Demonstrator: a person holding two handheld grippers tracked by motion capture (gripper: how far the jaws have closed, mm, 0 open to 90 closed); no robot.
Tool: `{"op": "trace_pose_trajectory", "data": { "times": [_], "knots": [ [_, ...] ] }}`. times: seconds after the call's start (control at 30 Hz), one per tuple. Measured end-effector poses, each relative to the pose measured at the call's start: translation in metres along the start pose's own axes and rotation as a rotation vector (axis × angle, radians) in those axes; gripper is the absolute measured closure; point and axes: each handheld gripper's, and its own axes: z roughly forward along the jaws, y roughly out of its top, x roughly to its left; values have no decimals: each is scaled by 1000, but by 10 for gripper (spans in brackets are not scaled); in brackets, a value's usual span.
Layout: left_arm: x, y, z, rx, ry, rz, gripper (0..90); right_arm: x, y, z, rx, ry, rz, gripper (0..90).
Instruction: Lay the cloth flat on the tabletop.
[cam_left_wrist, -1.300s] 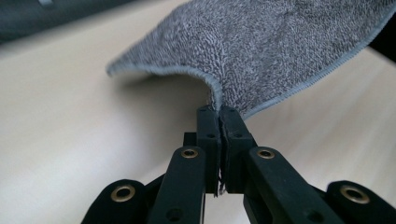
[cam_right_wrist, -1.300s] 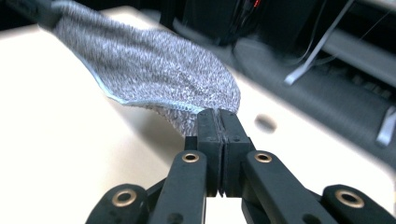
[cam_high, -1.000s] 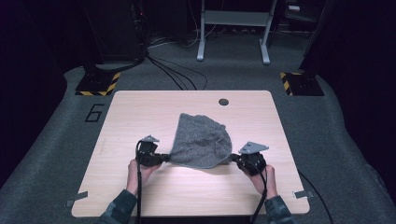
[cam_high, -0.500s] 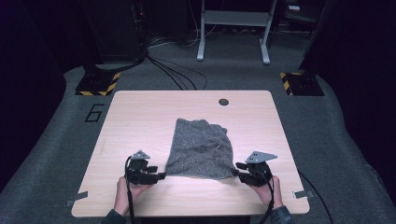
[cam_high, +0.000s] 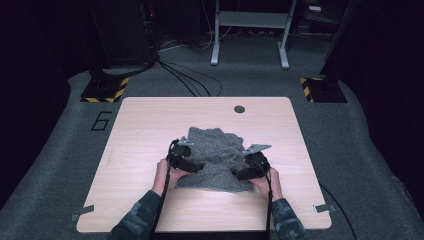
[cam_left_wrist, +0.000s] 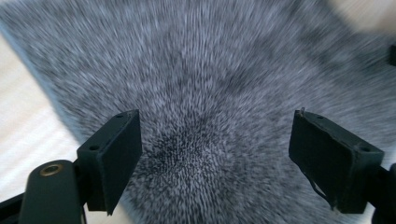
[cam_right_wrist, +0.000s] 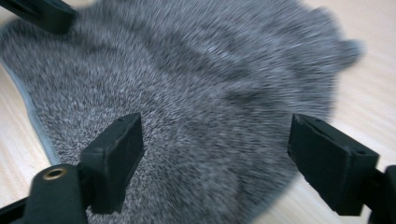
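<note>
Both pairs of jaws stand wide apart and grasp nothing. In the left gripper view the left gripper (cam_left_wrist: 215, 158) has grey cloth (cam_left_wrist: 219, 84) spread between and beyond its black fingers (cam_left_wrist: 114, 156), with pale table (cam_left_wrist: 23, 130) off past its left finger. The right gripper (cam_right_wrist: 217, 161) is released the same way, cloth running ahead of its fingers (cam_right_wrist: 116, 158) to a rumpled far edge. Seen from above, the left gripper (cam_high: 192, 165) and right gripper (cam_high: 242, 172) sit over the near left and near right parts of the cloth (cam_high: 215, 150), which lies in the middle of the table (cam_high: 150, 115), slightly bunched at the far side. Spreading the jaws over opposite sides suggests the person means to pinch both sides at once, probably to fold or straighten it.
</note>
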Motion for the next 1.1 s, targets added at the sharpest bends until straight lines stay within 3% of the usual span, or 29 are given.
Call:
{"op": "trace_pose_trajectory", "data": {
  "times": [0.07,0.13,0.3,0.43,0.5,0.57,0.63,0.77,0.8,0.87,0.93,0.97,1.0,1.03,1.07,1.1],
  "knots": [
    [0,-6,6,25,5,-12,160,3,-1,8,30,9,-3,168],
    [-1,-12,4,7,16,-15,157,6,-3,13,46,23,1,169],
    [-4,-24,-4,10,39,-14,154,19,-8,20,80,42,-56,165],
    [-11,-38,-14,12,56,5,152,29,-13,17,80,52,-67,167],
    [-16,-49,-23,11,60,15,148,37,-16,15,83,50,-98,166],
    [-18,-53,-25,9,61,17,148,42,-20,10,90,79,-114,177],
    [-23,-63,-30,-12,64,19,146,43,-23,3,87,122,-90,196],
    [-23,-68,-31,-38,62,11,143,30,-20,-9,32,108,-63,234],
    [-24,-69,-31,-53,67,2,140,14,-11,-16,-8,61,-9,292],
    [-25,-71,-30,-71,79,1,140,-4,0,-17,-32,31,30,320],
    [-26,-72,-30,-76,80,8,140,-12,6,-17,-38,18,59,337],
    [-27,-74,-30,-77,89,26,140,-25,16,-13,-47,-22,86,386],
    [-27,-74,-30,-77,89,26,140,-25,16,-13,-47,-22,86,386],
    [-29,-75,-28,-94,110,37,140,-35,25,-4,-32,-66,108,442],
    [-29,-75,-28,-94,110,37,139,-35,25,-4,-32,-66,108,442],
    [-30,-76,-28,-100,122,52,139,-41,31,8,-11,-79,112,498]
  ]
}}
